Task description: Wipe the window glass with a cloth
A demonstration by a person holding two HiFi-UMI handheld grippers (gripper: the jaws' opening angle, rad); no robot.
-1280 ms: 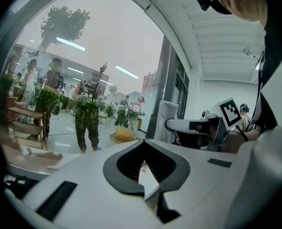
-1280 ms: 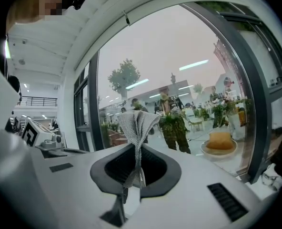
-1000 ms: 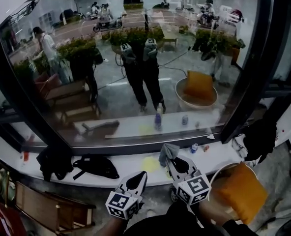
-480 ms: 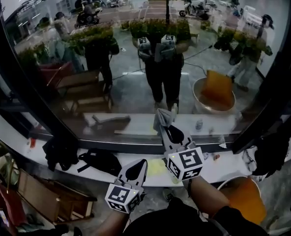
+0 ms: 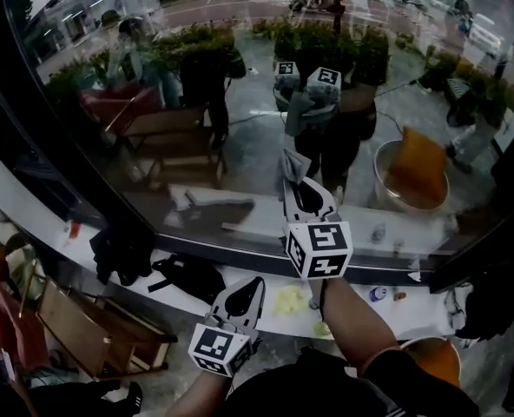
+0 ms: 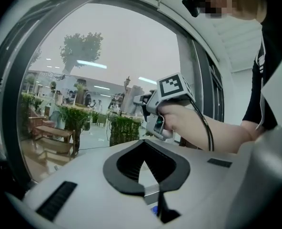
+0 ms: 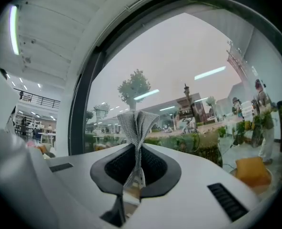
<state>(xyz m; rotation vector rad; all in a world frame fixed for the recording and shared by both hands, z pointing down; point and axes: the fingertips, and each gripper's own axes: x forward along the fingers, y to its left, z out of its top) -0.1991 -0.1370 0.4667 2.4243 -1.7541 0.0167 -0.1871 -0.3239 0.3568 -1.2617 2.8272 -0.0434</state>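
Note:
The window glass fills the upper head view and reflects me and both grippers. My right gripper is raised in front of the lower pane, shut on a grey cloth whose folded end sticks up past the fingertips. In the right gripper view the cloth stands pinched between the jaws of that gripper, with the glass just beyond. My left gripper hangs lower, over the sill, shut with nothing in it. The left gripper view shows its own jaws together and a hand holding the right gripper.
A dark window frame runs down the left and along the bottom. The white sill carries a black bag, a yellow rag and a can. A wooden chair stands lower left, an orange basin lower right.
The right gripper has risen with the cloth from sill height up to the lower pane. The left gripper has stayed low. The head view has shifted right and tilted.

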